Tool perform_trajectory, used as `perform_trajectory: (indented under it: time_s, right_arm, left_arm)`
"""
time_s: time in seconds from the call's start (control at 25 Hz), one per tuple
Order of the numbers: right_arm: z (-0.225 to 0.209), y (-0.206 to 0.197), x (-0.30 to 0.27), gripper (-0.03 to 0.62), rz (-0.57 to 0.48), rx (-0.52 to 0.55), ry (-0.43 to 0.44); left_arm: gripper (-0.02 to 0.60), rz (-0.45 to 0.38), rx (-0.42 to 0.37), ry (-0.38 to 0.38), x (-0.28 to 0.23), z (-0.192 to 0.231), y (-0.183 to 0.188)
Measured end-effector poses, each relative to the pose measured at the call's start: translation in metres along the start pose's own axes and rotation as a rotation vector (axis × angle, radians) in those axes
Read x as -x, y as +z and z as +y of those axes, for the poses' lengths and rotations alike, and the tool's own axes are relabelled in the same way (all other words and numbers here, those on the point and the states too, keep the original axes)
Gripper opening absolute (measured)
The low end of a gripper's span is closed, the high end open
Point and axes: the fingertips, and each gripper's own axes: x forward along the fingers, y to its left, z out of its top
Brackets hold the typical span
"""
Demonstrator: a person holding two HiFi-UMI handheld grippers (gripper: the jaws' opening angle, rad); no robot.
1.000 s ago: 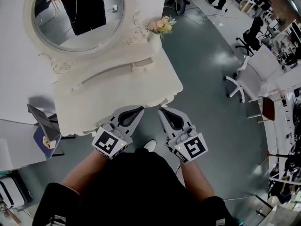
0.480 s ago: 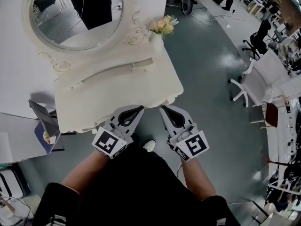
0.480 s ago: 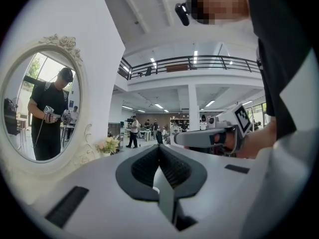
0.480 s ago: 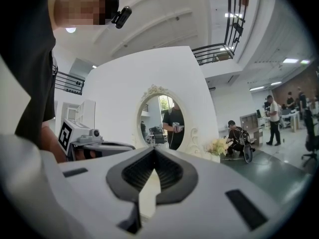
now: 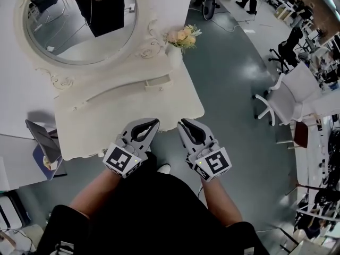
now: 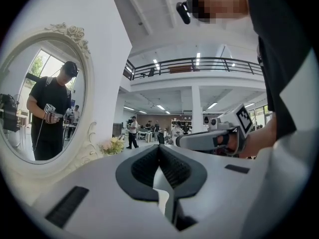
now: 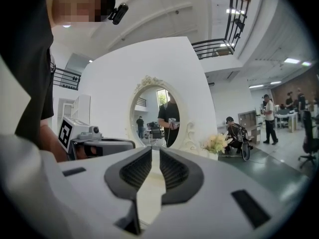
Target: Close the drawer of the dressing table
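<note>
Jaws of the right gripper point(image 5: 183, 123) have just been easing apart to a thin empty slit, those of the left gripper point(image 5: 155, 122) meet on nothing, and just ahead of both tips the cream, scallop-edged dressing table point(image 5: 111, 118) with its carved oval mirror point(image 5: 79, 33) shows no drawer jutting out, so closing looks done.

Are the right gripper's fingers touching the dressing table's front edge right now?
Cannot tell. In the head view the right gripper overlaps the edge of the dressing table, hiding any gap.
</note>
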Motion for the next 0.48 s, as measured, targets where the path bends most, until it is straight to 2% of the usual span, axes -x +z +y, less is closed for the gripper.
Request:
perform_trajectory:
  time_s: [0.12,0.32,0.48]
  right_arm:
    - [-0.016,-0.002,-0.019,0.059,0.018,0.003,-0.019]
    - [-0.046,-0.02,-0.056,0.153,0.075,-0.006,-0.067]
    - [-0.069,-0.043,-0.087,0.169,0.13,-0.038,-0.095]
  left_arm:
    - [-0.006,-0.003,-0.003,0.001,-0.011,0.02,0.0]
    - [-0.006,-0.008,-0.008,-0.009,-0.028,0.057,-0.007]
    - [-0.006,0.022,-0.004,-0.019,-0.038,0.085,-0.024]
